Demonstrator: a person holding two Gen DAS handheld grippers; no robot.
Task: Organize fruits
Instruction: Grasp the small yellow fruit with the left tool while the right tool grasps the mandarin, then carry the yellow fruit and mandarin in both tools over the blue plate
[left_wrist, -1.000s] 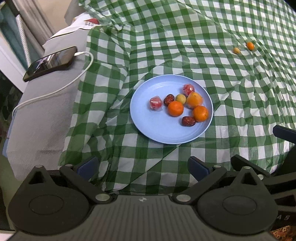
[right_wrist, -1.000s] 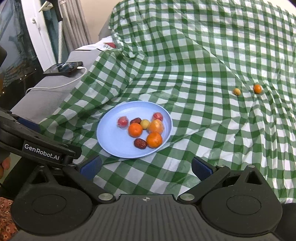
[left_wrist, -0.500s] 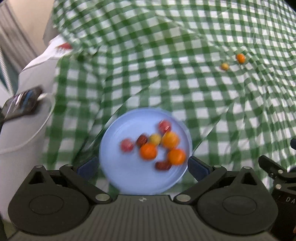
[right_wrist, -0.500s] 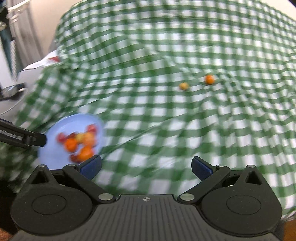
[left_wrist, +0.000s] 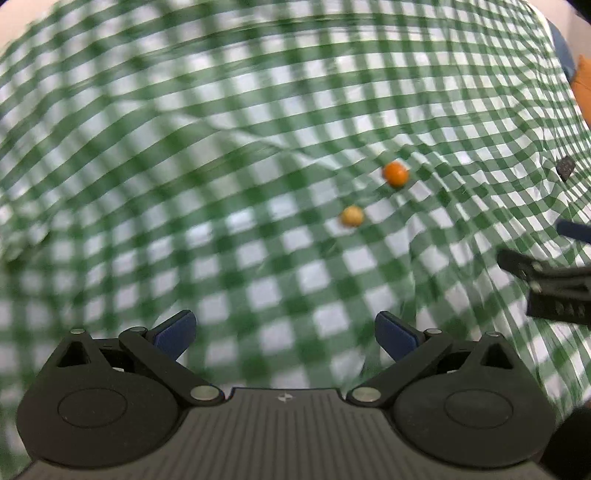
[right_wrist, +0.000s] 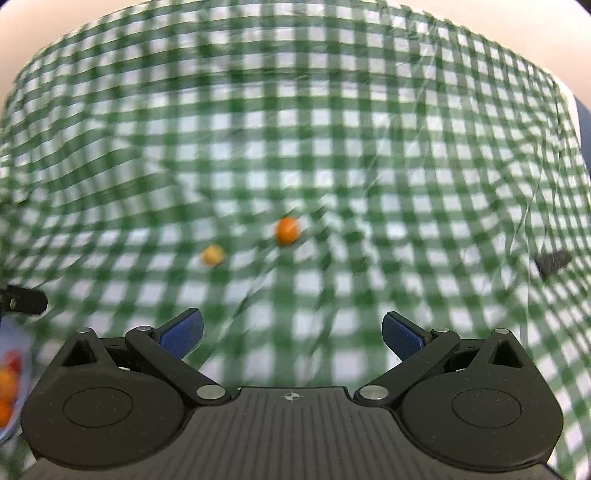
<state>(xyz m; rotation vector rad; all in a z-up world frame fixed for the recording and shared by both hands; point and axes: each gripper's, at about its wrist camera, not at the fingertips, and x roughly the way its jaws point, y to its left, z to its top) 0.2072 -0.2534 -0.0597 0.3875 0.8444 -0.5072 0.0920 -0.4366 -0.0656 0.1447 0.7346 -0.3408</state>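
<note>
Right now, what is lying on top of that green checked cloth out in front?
On the checked cloth lie two loose fruits, an orange one and a paler yellow one, apart from each other. A small dark thing sits farther right. Whatever is under the cloth is hidden.

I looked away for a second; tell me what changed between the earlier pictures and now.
Both grippers swung away from the blue plate toward the two loose fruits on the green checked tablecloth: the round orange fruit and the smaller yellow fruit. The plate has left the left view and shows only at the right view's left edge. Nothing was grasped; left gripper and right gripper stay open, and the fruits have not moved.
</note>
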